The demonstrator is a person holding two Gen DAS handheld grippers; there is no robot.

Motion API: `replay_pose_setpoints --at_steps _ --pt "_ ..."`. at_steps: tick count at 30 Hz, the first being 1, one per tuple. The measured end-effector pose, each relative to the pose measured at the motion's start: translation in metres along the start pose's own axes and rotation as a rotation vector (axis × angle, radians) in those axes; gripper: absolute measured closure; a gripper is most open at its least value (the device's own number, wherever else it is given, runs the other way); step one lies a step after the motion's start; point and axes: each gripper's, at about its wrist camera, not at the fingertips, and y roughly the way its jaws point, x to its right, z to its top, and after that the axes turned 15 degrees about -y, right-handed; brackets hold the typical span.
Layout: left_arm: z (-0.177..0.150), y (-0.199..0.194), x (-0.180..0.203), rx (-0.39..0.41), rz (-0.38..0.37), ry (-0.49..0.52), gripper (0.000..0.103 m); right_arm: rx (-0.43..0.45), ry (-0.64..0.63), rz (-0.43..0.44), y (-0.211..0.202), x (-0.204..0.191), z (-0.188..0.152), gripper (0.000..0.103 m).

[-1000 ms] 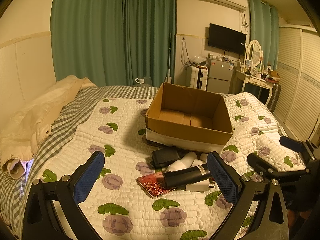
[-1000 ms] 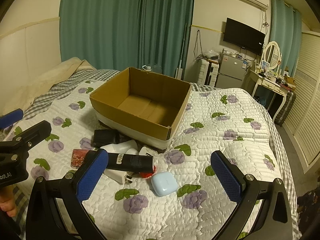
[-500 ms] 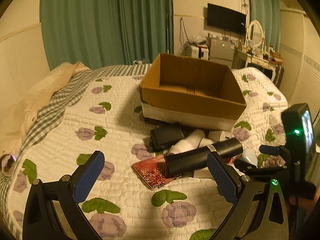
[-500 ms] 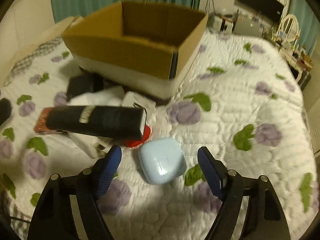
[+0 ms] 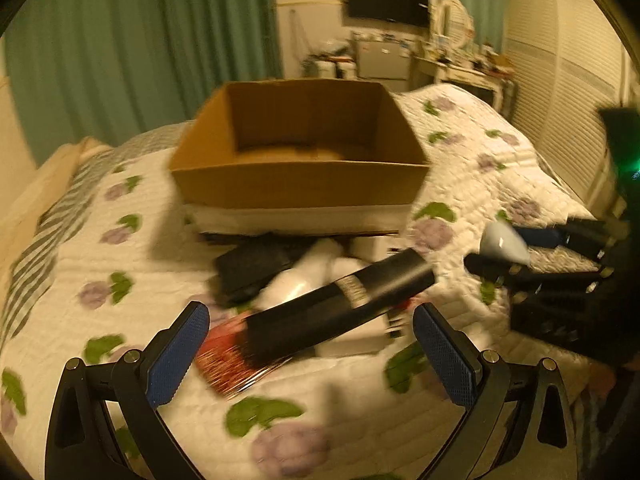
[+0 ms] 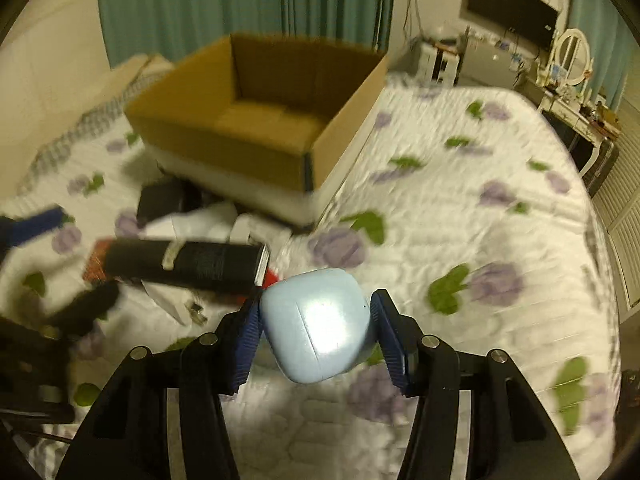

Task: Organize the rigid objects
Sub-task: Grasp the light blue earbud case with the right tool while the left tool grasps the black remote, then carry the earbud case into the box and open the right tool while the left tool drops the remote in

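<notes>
My right gripper (image 6: 316, 320) is shut on a pale blue earbud case (image 6: 316, 324) and holds it above the quilt; the case also shows in the left wrist view (image 5: 504, 242). My left gripper (image 5: 310, 354) is open and empty, low over a long black box (image 5: 340, 304) that lies on a red patterned card (image 5: 228, 364). The black box also shows in the right wrist view (image 6: 184, 260). An open cardboard box (image 5: 300, 148) stands empty behind the pile, also seen in the right wrist view (image 6: 256, 116). A black wallet (image 5: 252, 268) and white items (image 5: 304, 280) lie in front of it.
Everything sits on a bed with a white floral quilt (image 6: 460, 208). Green curtains (image 5: 140, 40) hang behind. A dresser with a mirror (image 6: 572, 60), a TV (image 5: 388, 0) and louvred wardrobe doors (image 5: 580, 92) stand to the right.
My right gripper closed on the pale blue case and lifted it off the quilt. My left gripper moved closer and lower toward the black box, still open.
</notes>
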Motion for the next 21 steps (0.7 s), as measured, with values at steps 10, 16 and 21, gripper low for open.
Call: replay_pose_setpoints --at_steps 10,16,21 --pt "-0.003 0.062 0.038 -0.085 0.022 0.195 0.007 -0.006 0.064 0.037 0.004 0.020 -0.007 0.049" --pt "-0.001 0.062 0.039 -0.110 0.023 0.232 0.056 0.003 0.058 0.040 0.002 0.019 -0.007 0.050" --pt "0.006 0.031 0.037 -0.062 -0.025 0.205 0.077 0.020 0.038 0.026 -0.008 0.011 -0.005 0.050"
